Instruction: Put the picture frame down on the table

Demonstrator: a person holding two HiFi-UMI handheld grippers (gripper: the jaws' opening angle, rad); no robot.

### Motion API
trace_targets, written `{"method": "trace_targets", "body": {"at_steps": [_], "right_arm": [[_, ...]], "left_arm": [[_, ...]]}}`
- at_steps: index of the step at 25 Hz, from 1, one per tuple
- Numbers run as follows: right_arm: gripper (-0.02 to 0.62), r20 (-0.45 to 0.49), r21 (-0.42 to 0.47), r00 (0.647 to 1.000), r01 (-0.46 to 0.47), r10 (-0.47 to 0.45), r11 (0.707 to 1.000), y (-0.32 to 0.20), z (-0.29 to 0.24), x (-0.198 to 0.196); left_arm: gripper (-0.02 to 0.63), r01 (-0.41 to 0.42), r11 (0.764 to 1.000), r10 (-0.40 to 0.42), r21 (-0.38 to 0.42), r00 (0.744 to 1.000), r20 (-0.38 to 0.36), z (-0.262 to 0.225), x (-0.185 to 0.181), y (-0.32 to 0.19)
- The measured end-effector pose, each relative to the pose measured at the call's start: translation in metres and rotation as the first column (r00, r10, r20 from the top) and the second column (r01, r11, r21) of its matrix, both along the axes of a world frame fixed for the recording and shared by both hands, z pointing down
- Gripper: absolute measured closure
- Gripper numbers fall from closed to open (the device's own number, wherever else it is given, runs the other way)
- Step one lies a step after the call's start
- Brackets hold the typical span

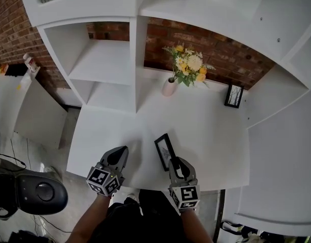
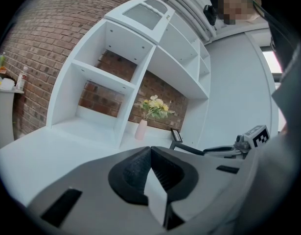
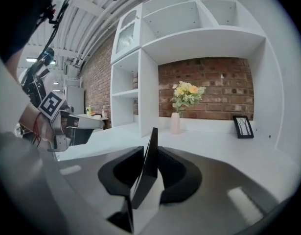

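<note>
R claw (image 3: 150,153) loose round pic frame (image 1: 164,150)

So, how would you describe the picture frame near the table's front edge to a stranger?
Start at the white table under the brick wall. At its front edge, the picture frame sits between the jaws of the right gripper. The other frame stands far back by the wall, right of the flower vase.

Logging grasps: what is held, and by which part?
Nothing is gripped. The picture frame stands edge-on between the right gripper's open jaws; left gripper shut, empty.
</note>
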State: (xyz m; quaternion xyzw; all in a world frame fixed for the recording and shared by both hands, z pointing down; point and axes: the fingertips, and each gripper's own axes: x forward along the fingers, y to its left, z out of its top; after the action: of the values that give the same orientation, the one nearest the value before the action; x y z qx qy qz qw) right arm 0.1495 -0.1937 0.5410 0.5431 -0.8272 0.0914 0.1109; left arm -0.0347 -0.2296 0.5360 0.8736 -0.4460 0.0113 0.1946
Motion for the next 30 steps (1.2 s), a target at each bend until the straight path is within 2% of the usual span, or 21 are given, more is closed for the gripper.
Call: {"method": "trace_targets", "body": {"at_steps": [8,14,18,24,30], "right_arm": [[0.509,0.057,-0.069,0.993,-0.101,0.105,0.993,-0.008,0.018,0.031],[0.508,0.155,-0.112,0.974,-0.149,0.165,0.982,-0.009,0.027,0.037],[0.506,0.18,-0.15,0.97,-0.14,0.166,0.979,-0.011,0.034,0.029],[0.502,0.255,-0.264,0.948,-0.119,0.188,0.957,-0.011,0.058,0.018],[0.495,0.228,-0.299,0.956,-0.111,0.184,0.948,-0.009,0.067,0.012]], "left_arm": [[0.606,0.002,1.0,-0.002,-0.007,1.0,0.001,0.003,-0.002,-0.007],[0.606,0.005,1.0,-0.005,-0.017,1.0,-0.005,0.006,-0.003,-0.011],[0.606,0.014,1.0,-0.014,-0.019,1.0,-0.005,0.008,-0.005,-0.012],[0.606,0.027,0.999,-0.027,-0.024,1.0,-0.006,0.009,-0.012,-0.011],[0.606,0.049,0.999,-0.049,-0.022,0.999,-0.003,0.009,-0.021,-0.01]]}}
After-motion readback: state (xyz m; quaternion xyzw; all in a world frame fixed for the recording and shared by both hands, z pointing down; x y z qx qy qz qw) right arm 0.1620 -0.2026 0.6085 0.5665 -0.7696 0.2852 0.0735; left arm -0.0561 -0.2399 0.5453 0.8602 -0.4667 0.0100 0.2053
